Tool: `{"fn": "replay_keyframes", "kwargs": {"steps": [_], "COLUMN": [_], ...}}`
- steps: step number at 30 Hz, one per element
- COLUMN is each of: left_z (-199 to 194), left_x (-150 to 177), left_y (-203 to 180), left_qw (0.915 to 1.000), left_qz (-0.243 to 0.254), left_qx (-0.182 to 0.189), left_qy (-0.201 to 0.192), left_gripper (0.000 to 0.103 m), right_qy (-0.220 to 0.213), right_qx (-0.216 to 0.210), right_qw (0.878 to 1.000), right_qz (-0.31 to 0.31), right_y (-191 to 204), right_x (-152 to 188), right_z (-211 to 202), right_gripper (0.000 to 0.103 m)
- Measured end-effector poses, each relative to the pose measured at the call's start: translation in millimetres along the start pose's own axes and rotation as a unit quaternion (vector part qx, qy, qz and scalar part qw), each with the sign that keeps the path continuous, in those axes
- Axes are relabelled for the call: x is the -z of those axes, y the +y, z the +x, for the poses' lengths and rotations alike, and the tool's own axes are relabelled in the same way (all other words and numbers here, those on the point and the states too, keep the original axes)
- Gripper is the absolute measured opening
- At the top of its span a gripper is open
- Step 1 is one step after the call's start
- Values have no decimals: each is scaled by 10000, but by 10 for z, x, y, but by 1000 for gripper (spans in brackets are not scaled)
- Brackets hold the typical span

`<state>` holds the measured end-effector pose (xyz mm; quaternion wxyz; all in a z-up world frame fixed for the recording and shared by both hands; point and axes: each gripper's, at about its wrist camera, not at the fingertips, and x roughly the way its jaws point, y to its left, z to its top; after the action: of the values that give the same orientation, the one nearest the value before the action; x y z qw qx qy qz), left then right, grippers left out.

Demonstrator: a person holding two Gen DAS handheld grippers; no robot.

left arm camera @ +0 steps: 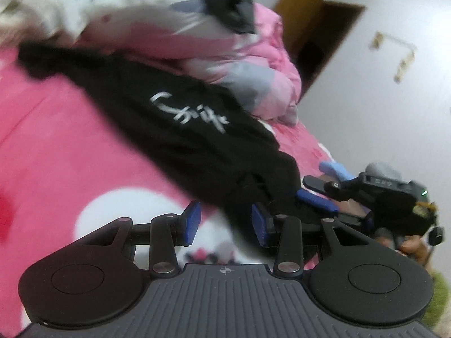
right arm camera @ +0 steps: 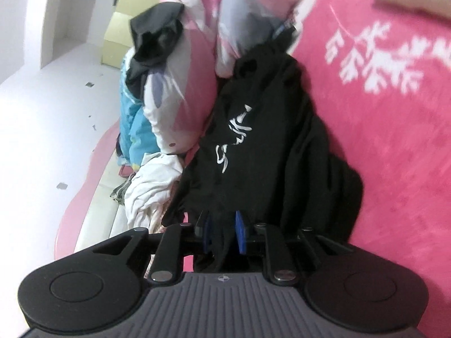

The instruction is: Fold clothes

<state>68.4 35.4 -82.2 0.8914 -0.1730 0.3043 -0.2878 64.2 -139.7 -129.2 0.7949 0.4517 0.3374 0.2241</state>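
1. The black shirt [left arm camera: 180, 129] with white writing lies across the middle of the frame on my pink bed [left arm camera: 62, 146].
2. My left tongs [left arm camera: 224, 224] are apart, holding nothing.
3. My right tongs [right arm camera: 222, 232] have black shirt cloth between them at the bottom; I cannot tell if they squeeze it.
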Motion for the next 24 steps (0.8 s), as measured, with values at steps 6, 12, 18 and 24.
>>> {"fn": "replay_keyframes", "kwargs": {"steps": [6, 12, 18, 24], "left_z": [296, 744, 639, 769], "left_x": [-296, -473, -354, -410], "left_y": [-193, -276, -473, -435], "left_qw": [9986, 9917, 9778, 9834], "left_qz": [529, 800, 1249, 1079], "left_qx": [71, 285, 1023, 552], "left_qy": [48, 962, 1339, 1347], "left_gripper": [40, 40, 40, 40], "right_qy": [87, -35, -119, -148], "right_qx": [-60, -177, -114, -127], "right_qw": [9970, 9975, 9979, 9980], "right_qz": [-770, -683, -632, -601], "right_y": [576, 694, 677, 786], "right_x": [484, 665, 807, 989], "right_z": [-117, -142, -338, -312], "right_gripper": [21, 21, 21, 21]}}
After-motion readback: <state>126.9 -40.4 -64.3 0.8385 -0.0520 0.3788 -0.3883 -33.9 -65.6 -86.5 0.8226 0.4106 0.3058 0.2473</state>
